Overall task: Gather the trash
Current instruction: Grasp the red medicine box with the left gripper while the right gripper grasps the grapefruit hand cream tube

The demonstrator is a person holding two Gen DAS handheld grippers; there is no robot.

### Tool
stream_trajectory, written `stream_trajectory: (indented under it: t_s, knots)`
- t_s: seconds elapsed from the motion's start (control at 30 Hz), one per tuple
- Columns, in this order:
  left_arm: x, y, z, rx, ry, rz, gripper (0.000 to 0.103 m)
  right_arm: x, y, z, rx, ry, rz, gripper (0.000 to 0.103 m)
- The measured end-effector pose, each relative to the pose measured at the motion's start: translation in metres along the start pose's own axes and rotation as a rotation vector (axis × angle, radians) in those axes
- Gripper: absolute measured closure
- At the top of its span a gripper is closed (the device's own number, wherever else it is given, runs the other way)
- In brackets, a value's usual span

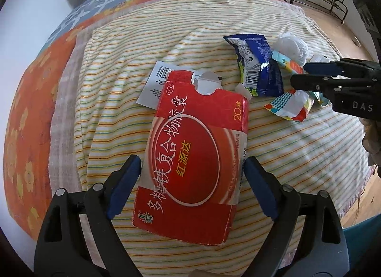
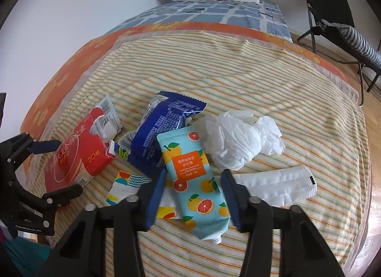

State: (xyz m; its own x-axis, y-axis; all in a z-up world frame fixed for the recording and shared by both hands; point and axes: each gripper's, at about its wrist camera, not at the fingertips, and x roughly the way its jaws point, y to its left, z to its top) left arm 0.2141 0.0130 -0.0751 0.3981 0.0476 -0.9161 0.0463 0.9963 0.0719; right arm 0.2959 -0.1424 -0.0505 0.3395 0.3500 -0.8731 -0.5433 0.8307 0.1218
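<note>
your left claw (image 1: 193, 186) stands spread wide, one finger on each side of the red box (image 1: 193, 158), with the pads not pressing on it. the box lies flat on the striped blanket (image 1: 142, 46) of the bed, its torn flap pointing away from you. it looks like light, empty cardboard, so it will likely crush under a hard squeeze; take it across the short width where the fingers already sit, and close gently.

your right claw (image 2: 193, 193) straddles the fruit-patterned tube (image 2: 193, 174), its fingers just beside the tube's edges; whether the pads already press you cannot tell from here. the tube looks soft and smooth, probably slippery, and it rests partly on a patterned wrapper (image 2: 123, 186). grip the flat middle, not the threaded neck.

around it the litter crowds close: a blue snack packet (image 2: 162, 129) touches the tube's top corner, a crumpled white tissue (image 2: 238, 139) sits just beside it, and a folded white packet (image 2: 278, 186) lies to its right. the wrapper below may lift along with the tube.
</note>
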Motion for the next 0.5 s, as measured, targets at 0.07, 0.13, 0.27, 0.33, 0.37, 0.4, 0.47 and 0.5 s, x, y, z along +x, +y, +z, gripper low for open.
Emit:
stream_trajectory:
  t_s: [0.07, 0.13, 0.27, 0.33, 0.37, 0.4, 0.47, 0.5]
  knots:
    - [-0.002, 0.000, -0.002, -0.002, -0.003, -0.001, 0.013, -0.001, 0.002, -0.001, -0.009, 0.000, 0.000, 0.065]
    - [-0.003, -0.001, -0.002, -0.007, -0.007, -0.004, 0.013, -0.002, 0.002, -0.002, -0.009, -0.002, 0.006, 0.065]
    - [-0.009, -0.001, -0.003, -0.009, -0.029, -0.008, 0.014, -0.006, 0.003, -0.005, -0.003, -0.014, 0.018, 0.066]
    - [-0.014, -0.002, -0.004, -0.006, -0.042, -0.008, 0.014, -0.009, 0.004, -0.007, -0.001, -0.018, 0.027, 0.066]
    - [-0.015, -0.002, -0.005, -0.007, -0.046, -0.009, 0.014, -0.011, 0.004, -0.008, -0.002, -0.021, 0.027, 0.066]
    - [-0.017, -0.002, -0.005, -0.009, -0.050, -0.011, 0.014, -0.013, 0.005, -0.009, -0.005, -0.025, 0.026, 0.066]
    - [-0.020, -0.001, -0.005, -0.015, -0.057, -0.015, 0.014, -0.017, 0.006, -0.011, -0.010, -0.037, 0.026, 0.066]
    - [-0.022, -0.001, -0.005, -0.016, -0.060, -0.017, 0.014, -0.020, 0.007, -0.012, -0.009, -0.045, 0.026, 0.066]
